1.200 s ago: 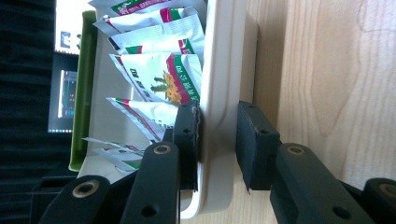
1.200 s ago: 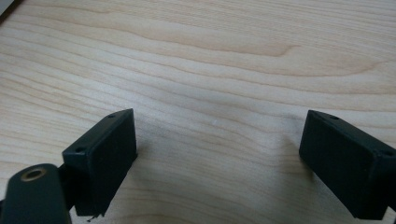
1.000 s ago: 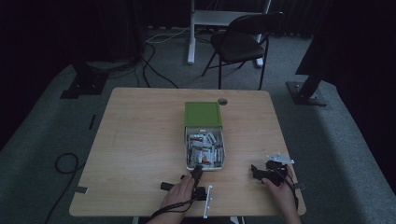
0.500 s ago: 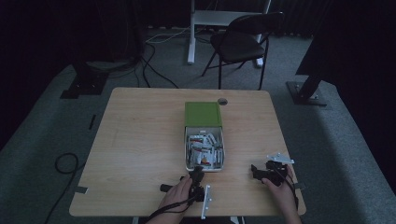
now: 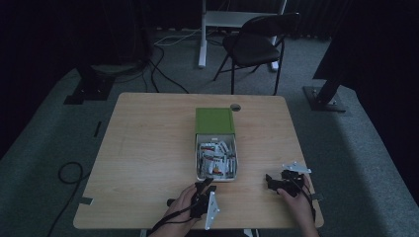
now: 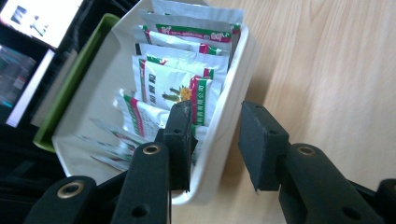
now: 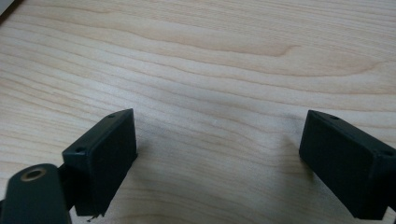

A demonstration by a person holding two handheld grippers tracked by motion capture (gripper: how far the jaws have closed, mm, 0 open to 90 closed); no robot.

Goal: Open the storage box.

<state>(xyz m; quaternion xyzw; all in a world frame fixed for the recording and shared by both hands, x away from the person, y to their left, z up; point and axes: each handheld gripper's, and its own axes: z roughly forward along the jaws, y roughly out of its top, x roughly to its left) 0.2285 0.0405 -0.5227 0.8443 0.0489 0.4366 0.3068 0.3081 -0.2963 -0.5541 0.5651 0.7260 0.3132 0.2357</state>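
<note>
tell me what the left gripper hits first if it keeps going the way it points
The left gripper straddles the near wall of the white tray, one jaw inside and one outside. Going straight on, the inner jaw would probably meet the sachets first, though depth is hard to judge.

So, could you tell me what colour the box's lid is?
Green lid, clearest in the high view.

Left claw (image 6: 215, 140) narrowly parted; right claw (image 7: 217, 163) wide.
</note>
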